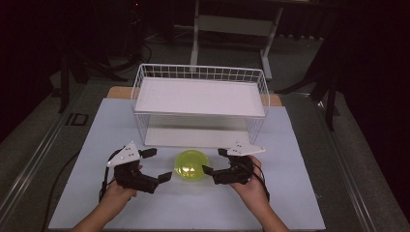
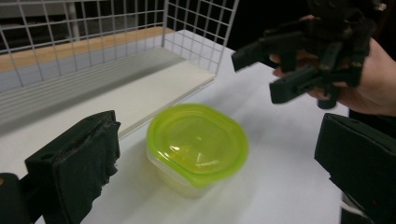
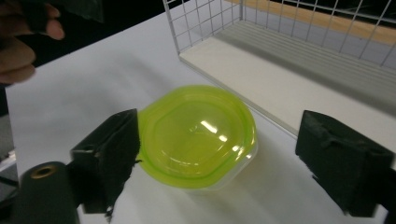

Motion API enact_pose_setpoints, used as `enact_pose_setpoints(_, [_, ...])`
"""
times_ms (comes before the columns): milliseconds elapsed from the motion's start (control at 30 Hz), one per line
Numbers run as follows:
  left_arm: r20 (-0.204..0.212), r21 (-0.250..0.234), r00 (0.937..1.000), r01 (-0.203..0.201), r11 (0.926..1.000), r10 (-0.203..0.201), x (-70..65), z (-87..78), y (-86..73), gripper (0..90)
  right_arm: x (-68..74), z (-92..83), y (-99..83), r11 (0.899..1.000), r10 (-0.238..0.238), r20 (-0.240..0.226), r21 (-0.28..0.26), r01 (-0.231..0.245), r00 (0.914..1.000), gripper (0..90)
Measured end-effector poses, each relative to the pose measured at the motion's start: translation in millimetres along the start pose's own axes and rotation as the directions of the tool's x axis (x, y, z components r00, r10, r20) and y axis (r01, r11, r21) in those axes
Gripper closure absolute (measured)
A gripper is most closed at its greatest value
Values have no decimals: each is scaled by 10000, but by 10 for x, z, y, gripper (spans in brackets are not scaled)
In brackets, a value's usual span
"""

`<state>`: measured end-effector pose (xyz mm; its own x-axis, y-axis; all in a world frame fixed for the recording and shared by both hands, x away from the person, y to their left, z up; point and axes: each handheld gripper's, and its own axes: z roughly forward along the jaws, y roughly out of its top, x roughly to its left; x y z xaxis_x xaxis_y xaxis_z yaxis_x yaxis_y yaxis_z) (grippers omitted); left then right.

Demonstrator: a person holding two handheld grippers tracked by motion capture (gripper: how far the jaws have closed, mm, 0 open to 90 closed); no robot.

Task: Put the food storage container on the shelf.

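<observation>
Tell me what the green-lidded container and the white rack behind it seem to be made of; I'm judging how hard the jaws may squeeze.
The container looks like thin plastic: a glossy, see-through yellow-green lid with glare spots over a clear tub. The rack looks like white-coated metal wire, a thin grid around its sides, with flat matt white shelf boards, perhaps painted wood or laminate.

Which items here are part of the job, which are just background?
In play:
- green-lidded container, on the table between both claws
- left claw, open, beside it
- right claw, open, on its other side

Around it:
- white wire rack behind the container
- white table top
- desk frame in the dark beyond
</observation>
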<state>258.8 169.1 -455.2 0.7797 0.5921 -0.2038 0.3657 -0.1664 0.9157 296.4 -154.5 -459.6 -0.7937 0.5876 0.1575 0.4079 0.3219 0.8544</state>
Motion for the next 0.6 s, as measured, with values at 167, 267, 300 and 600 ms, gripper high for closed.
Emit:
enact_pose_setpoints(167, [130, 433, 9948, 1003, 9940, -1009, 122, 220, -6, 9, -92, 58, -10, 9954, 948, 369, 81, -952, 9948, 265])
enact_pose_setpoints(267, [251, 597, 9920, 1222, 9907, -1239, 159, 284, -19, 9, -118, 70, -14, 9930, 1174, 682, 63, -1181, 9907, 336])
enact_pose_setpoints(300, [369, 691, 9908, 1277, 9894, -1305, 171, 304, -21, 9, -139, 86, -19, 9900, 1391, 721, 148, -1405, 9877, 339])
enact_pose_setpoints(600, [-285, 1488, 9554, 2950, 9438, -2941, 270, 491, -108, 68, -230, 234, -71, 9630, 2611, 579, 528, -2641, 9636, 472])
